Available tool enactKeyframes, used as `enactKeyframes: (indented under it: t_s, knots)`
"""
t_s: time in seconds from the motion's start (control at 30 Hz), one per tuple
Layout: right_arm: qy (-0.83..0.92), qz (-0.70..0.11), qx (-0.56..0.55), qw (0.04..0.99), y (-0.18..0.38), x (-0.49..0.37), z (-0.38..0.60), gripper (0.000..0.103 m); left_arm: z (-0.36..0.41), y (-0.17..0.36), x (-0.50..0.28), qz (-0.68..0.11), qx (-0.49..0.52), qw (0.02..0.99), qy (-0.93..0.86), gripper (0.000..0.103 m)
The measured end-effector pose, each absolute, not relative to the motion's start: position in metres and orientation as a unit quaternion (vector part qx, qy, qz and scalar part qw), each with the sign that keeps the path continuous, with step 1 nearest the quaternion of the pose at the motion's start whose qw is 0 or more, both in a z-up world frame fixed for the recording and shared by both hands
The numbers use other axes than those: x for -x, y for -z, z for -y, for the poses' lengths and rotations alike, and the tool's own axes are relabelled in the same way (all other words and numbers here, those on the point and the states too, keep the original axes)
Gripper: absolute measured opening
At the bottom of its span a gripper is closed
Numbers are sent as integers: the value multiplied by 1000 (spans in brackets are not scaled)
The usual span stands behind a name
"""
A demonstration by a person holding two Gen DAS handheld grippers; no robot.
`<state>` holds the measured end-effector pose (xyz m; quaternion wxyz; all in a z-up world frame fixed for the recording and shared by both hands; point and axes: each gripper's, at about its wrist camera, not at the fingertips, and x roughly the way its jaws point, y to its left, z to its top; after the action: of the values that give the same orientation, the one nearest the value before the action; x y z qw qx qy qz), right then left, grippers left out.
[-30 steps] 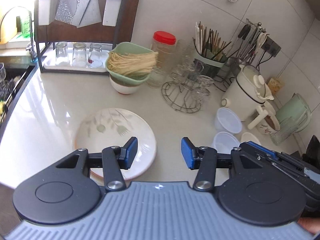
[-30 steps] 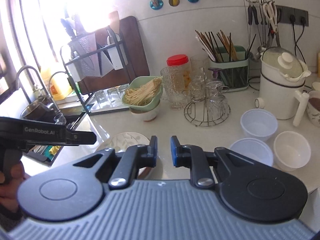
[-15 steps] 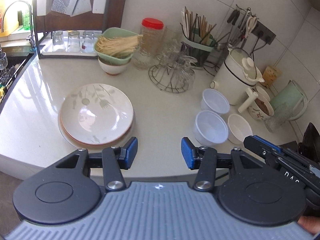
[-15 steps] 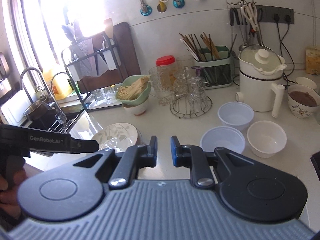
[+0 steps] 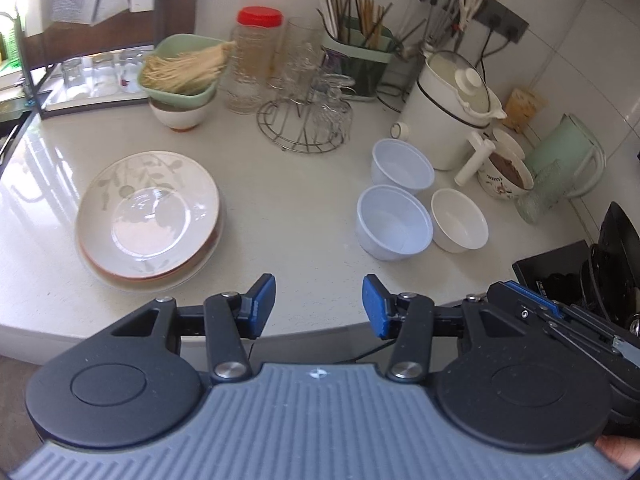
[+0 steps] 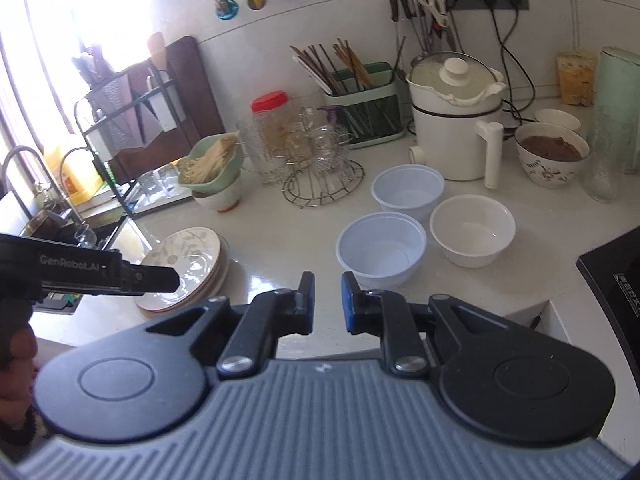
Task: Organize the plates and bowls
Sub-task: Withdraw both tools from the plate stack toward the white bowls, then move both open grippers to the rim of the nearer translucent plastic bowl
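A stack of leaf-patterned plates (image 5: 148,220) (image 6: 188,264) lies on the left of the white counter. To the right stand two translucent plastic bowls (image 5: 394,222) (image 5: 402,166) and a white bowl (image 5: 460,220), seen in the right wrist view as the near plastic bowl (image 6: 382,248), the far plastic bowl (image 6: 408,192) and the white bowl (image 6: 472,230). My left gripper (image 5: 319,306) hovers open over the counter's front edge, between plates and bowls, holding nothing. My right gripper (image 6: 327,300) is shut and empty, just short of the near plastic bowl.
At the back stand a green bowl of noodles (image 5: 184,68) on a white bowl, a red-lidded jar (image 5: 256,60), a wire glass rack (image 5: 304,120), a chopstick holder (image 5: 360,56) and a white electric pot (image 5: 452,112). A bowl of brown food (image 6: 552,152) and a black stove (image 6: 616,276) are on the right, a sink (image 6: 52,224) on the left.
Both grippers have drawn back toward the counter's front edge and shifted right, so the plates and bowls sit farther ahead in view. Neither pair of jaws has changed its opening.
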<state>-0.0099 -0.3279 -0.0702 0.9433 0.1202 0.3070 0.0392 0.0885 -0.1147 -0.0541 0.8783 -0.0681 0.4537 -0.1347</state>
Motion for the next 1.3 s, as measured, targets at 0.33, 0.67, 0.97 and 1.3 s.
enactKeyframes:
  t_s: [0.33, 0.67, 0.97, 1.3]
  knots:
    - [5, -325, -137, 936, 86, -21, 342, 18, 142, 69, -153, -466, 52, 864, 183, 54]
    - [51, -351, -158, 922, 108, -73, 359, 24, 169, 100, -226, -495, 37, 840, 218, 54]
    - [79, -374, -181, 906, 133, -116, 378, 37, 203, 144, -282, -530, 22, 808, 256, 55]
    - [95, -406, -198, 887, 160, -144, 390, 36, 228, 177, -299, -558, 23, 786, 266, 55]
